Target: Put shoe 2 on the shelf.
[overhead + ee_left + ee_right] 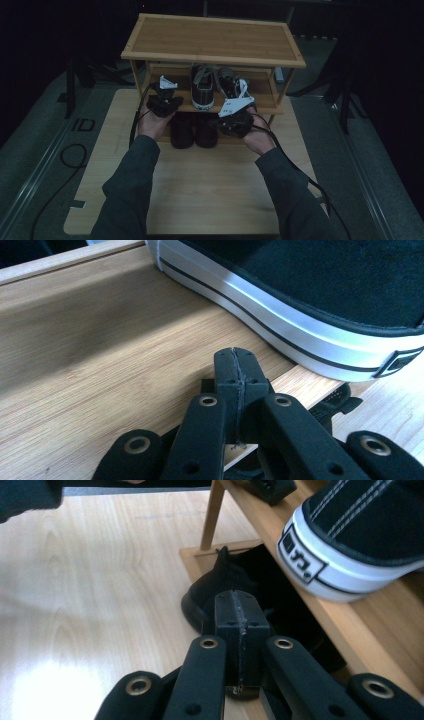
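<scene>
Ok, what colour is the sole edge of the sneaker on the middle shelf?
White with a thin black stripe on the sneaker; clearest in the left gripper view.

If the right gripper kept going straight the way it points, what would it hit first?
Most likely the black shoe on the bottom tier, dead ahead of the shut right gripper. The sneaker on the middle shelf sits above and aside; depth is uncertain.

Both arms wear dark grey-green sleeves [127,185]. Each hand has a black gripper with a white three-cornered plate and a long black cable [305,177]. The black jaws have shiny round screws [208,401].
</scene>
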{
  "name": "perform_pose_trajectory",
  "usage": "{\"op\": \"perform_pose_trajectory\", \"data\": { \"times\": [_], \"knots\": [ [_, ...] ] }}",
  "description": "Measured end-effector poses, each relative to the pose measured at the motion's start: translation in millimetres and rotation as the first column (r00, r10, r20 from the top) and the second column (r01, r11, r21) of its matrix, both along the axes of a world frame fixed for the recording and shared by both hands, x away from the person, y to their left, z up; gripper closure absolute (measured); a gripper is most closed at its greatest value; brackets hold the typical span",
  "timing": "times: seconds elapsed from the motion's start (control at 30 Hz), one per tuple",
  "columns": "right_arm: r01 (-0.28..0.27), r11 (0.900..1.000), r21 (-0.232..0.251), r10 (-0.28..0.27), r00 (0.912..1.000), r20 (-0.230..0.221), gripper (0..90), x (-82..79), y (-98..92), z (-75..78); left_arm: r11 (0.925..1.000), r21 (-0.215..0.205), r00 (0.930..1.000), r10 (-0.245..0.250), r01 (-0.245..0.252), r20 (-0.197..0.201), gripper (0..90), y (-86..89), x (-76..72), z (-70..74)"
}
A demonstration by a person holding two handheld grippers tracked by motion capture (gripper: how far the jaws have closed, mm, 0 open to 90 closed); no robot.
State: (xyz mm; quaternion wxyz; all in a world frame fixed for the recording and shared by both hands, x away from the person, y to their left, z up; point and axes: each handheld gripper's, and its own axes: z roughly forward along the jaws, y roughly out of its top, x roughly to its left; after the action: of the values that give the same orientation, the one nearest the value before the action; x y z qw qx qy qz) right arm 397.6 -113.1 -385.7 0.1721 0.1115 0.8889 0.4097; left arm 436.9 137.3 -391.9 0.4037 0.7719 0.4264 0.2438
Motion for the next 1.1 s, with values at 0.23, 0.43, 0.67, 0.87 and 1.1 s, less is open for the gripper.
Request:
{"op": "perform_pose_trajectory", "data": {
  "times": [0.23, 0.43, 0.67, 0.87, 1.1],
  "knots": [
    [-0.010, 1.000, -0.002, 0.010, 0.9999, -0.006, 89.9, -4.8, -23.1, 3.2, 1.0000, 0.003, 1.0000, -0.008, 0.008, -0.005, 90.0, -1.9, 0.9, 0.4],
    [-0.021, 1.000, 0.004, 0.021, 0.9994, -0.027, 88.9, -6.1, -42.6, 3.7, 0.9999, -0.005, 0.9999, -0.014, 0.014, -0.006, 90.0, -2.4, 1.3, 0.1],
    [-0.015, 1.000, -0.005, 0.015, 0.9986, -0.050, 88.6, -4.9, -64.4, 2.0, 0.9994, -0.014, 0.9995, -0.031, 0.031, -0.007, 90.0, -4.9, 2.0, 0.1],
    [0.011, 1.000, -0.005, -0.011, 0.9987, -0.049, 89.1, -4.4, -83.6, 4.4, 0.9993, -0.007, 0.9992, -0.037, 0.037, -0.012, 90.0, -9.7, 3.6, 0.5],
    [0.044, 0.999, 0.010, -0.044, 0.9981, -0.044, 89.9, -2.9, -101.7, 8.1, 0.9986, 0.032, 0.9988, -0.041, 0.042, -0.027, 90.0, -13.2, 7.8, 2.7]
  ]
}}
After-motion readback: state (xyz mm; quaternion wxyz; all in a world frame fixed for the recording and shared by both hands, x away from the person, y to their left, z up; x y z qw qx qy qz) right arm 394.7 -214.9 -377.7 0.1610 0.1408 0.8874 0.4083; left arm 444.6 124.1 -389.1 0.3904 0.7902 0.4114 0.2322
